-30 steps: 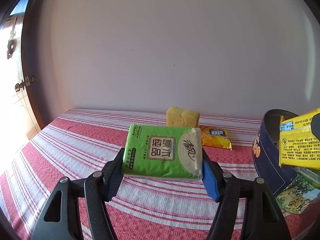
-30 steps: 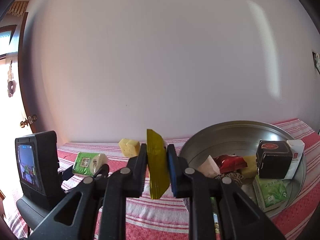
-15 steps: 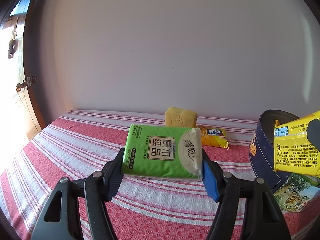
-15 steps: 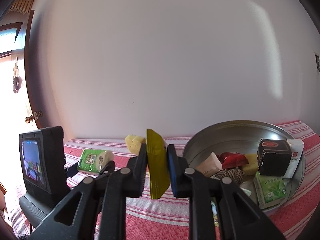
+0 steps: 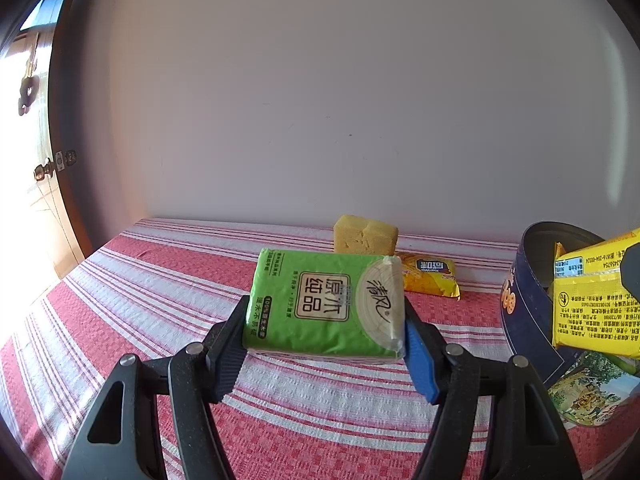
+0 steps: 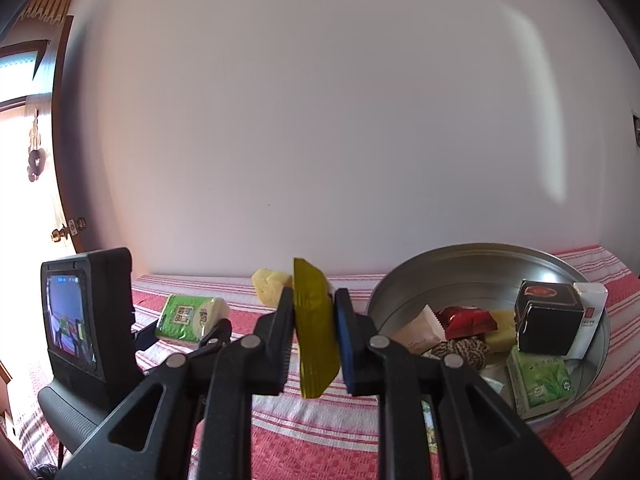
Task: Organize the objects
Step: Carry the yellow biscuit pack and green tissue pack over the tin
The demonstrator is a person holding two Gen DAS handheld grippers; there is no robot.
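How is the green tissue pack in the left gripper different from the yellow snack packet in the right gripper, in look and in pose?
The green plastic tissue pack is thick and block-shaped; the yellow foil snack packet is thin and flat. The tissue pack lies flat, its printed face up, between the left gripper's widely spread fingers; the snack packet stands on edge in the right gripper's narrow grip. Both are clamped from their two sides above the red striped tablecloth.

Green tissue pack [image 5: 326, 304] flat above striped cloth; yellow snack packet [image 6: 314, 328] edge-on, upright beside round tin [image 6: 472, 264].
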